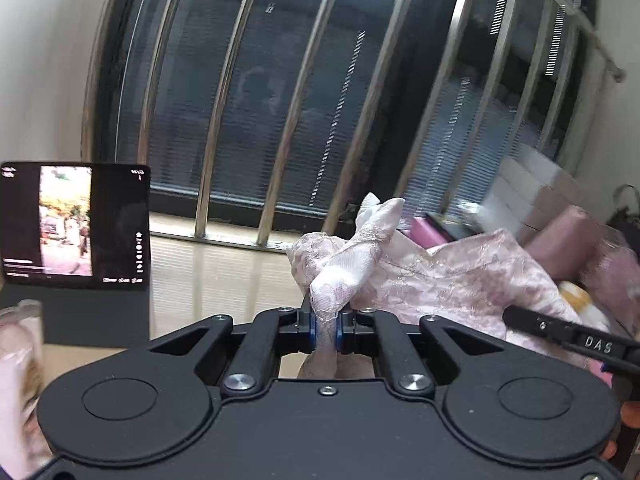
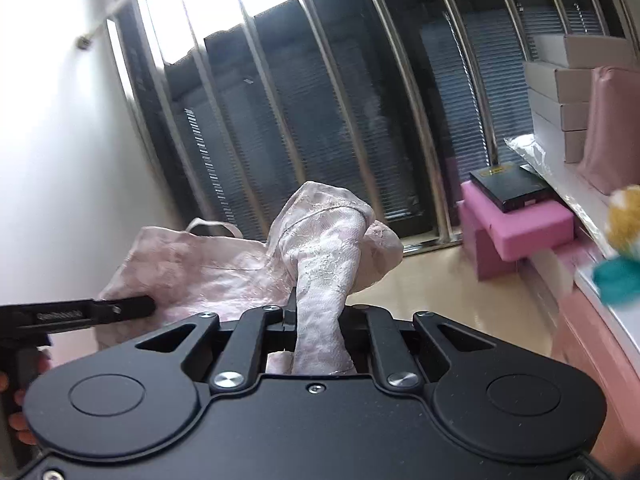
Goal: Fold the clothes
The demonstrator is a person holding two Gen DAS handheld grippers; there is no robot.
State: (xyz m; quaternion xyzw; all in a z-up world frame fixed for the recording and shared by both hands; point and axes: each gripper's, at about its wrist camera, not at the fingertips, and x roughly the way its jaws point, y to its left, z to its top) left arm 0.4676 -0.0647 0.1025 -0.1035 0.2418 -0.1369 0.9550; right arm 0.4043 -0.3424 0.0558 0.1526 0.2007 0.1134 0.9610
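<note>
A pale pink lace garment hangs in the air between my two grippers, in front of a barred window. My left gripper is shut on a bunched edge of it, the cloth sticking up past the blue pads. My right gripper is shut on another bunched edge of the same garment. The right gripper shows at the right of the left wrist view. The left gripper shows at the left of the right wrist view. A thin strap loops at the garment's top.
A window with steel bars fills the background. A tablet screen stands at the left. Pink boxes, a black box and stacked white cartons sit at the right on a sill and pink counter.
</note>
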